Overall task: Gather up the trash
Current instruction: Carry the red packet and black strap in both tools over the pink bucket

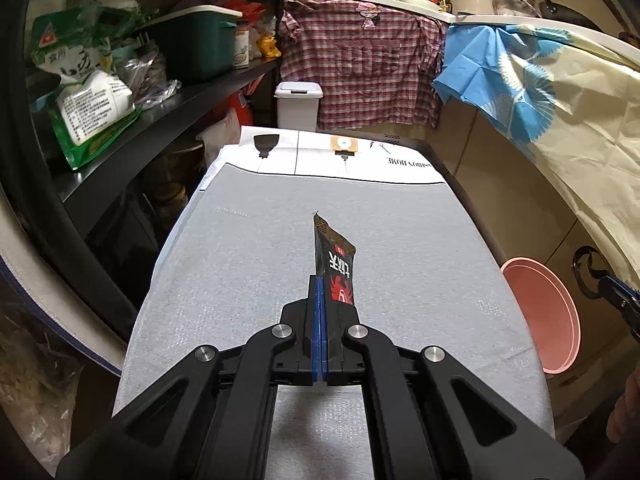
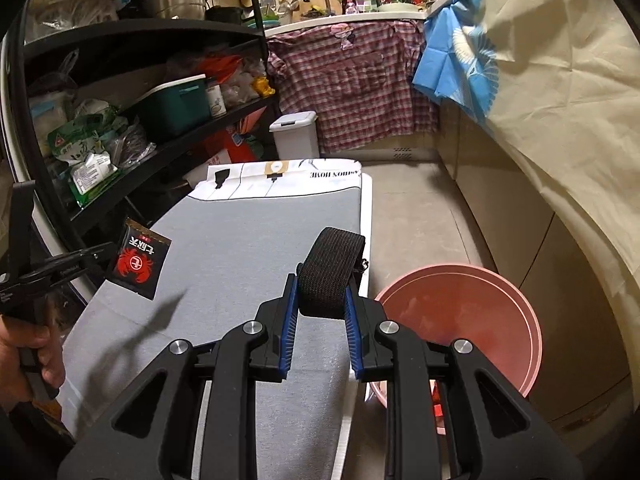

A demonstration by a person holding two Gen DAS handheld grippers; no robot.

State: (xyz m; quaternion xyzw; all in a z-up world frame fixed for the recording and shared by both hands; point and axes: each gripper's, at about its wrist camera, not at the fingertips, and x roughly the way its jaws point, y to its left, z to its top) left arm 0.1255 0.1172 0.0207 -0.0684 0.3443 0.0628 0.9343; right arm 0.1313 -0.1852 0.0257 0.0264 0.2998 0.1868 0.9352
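My left gripper (image 1: 321, 300) is shut on a black sachet (image 1: 334, 264) with a red crab print, held upright above the grey cloth-covered table (image 1: 240, 272). From the right wrist view the same sachet (image 2: 138, 265) hangs at the left gripper's tip (image 2: 102, 254), over the table's left side. My right gripper (image 2: 320, 300) is shut on a black woven strap (image 2: 330, 270), folded into a thick band between the blue pads. It hovers over the table's right edge, next to a pink basin (image 2: 468, 320) on the floor. The pink basin (image 1: 540, 316) lies to the table's right.
Dark shelves (image 1: 160, 120) with bags and a green box stand on the left. A white lidded bin (image 1: 298, 106) stands beyond the table. A checked shirt (image 1: 360, 64) and a blue-and-cream cloth (image 1: 560, 120) hang over the counter at the right. A hand (image 2: 24, 352) holds the left gripper.
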